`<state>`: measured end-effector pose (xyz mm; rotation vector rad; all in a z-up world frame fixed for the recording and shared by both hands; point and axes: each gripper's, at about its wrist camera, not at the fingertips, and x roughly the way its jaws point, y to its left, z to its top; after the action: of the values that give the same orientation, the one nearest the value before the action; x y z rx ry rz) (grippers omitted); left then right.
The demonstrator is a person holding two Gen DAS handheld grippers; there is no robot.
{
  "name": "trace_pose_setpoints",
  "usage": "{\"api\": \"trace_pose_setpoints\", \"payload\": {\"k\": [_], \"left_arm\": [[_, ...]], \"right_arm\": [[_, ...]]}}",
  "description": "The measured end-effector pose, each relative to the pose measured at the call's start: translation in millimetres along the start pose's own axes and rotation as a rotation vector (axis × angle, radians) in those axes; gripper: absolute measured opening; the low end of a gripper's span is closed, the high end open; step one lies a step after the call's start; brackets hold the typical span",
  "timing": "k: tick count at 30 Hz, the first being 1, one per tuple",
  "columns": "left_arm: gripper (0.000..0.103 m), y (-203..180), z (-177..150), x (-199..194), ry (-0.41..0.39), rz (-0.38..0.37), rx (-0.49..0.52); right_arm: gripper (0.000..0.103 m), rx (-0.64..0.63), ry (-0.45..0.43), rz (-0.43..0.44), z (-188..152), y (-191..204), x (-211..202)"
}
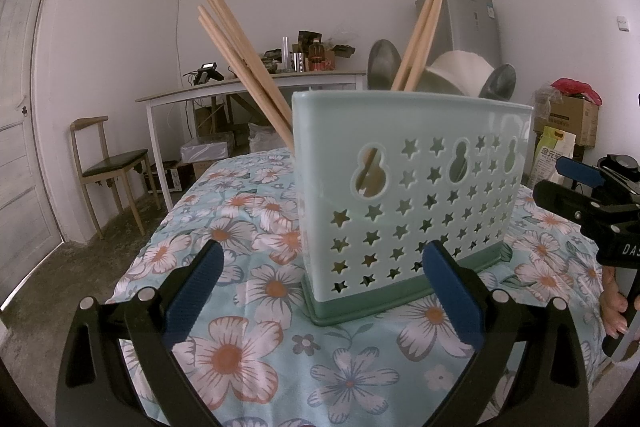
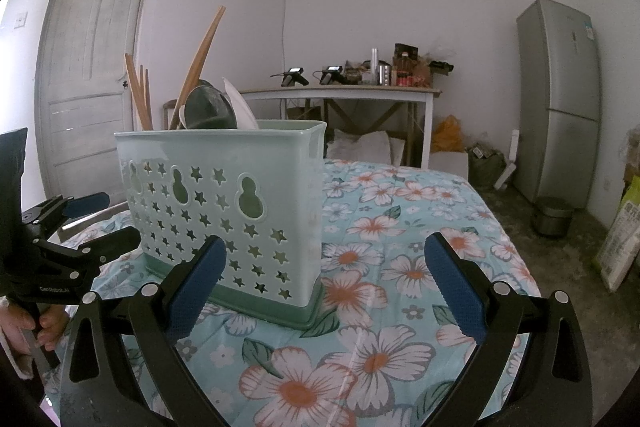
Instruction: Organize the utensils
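A mint-green utensil holder [image 1: 408,195] with star-shaped holes stands upright on the flowered tablecloth [image 1: 240,347]. Wooden chopsticks [image 1: 240,55] lean out of its left end, and another pair [image 1: 420,35] rises near the middle. Beside that pair I see a metal spoon [image 1: 384,65], a white ceramic spoon [image 1: 460,71] and another metal spoon [image 1: 498,81]. My left gripper [image 1: 324,293] is open just in front of the holder and holds nothing. In the right wrist view the holder [image 2: 224,203] sits left of centre, and my right gripper [image 2: 326,289] is open and empty at its near corner.
Each gripper shows in the other's view: the right one [image 1: 560,183] at the right edge, the left one [image 2: 112,221] at the left edge, both in a person's hand [image 1: 616,303]. Behind stand a chair [image 1: 108,163], a cluttered white table [image 2: 344,95], a fridge [image 2: 560,99] and a bin [image 2: 554,221].
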<state>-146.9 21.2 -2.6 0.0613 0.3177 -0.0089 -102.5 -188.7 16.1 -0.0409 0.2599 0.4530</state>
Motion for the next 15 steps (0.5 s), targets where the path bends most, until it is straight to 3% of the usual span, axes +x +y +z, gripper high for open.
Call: {"api": "trace_pose_setpoints", "payload": {"k": [15], "left_arm": [[0.098, 0.0, 0.4, -0.1, 0.0, 0.0, 0.0]], "right_arm": [[0.095, 0.0, 0.0, 0.0, 0.0, -0.9, 0.1]]}}
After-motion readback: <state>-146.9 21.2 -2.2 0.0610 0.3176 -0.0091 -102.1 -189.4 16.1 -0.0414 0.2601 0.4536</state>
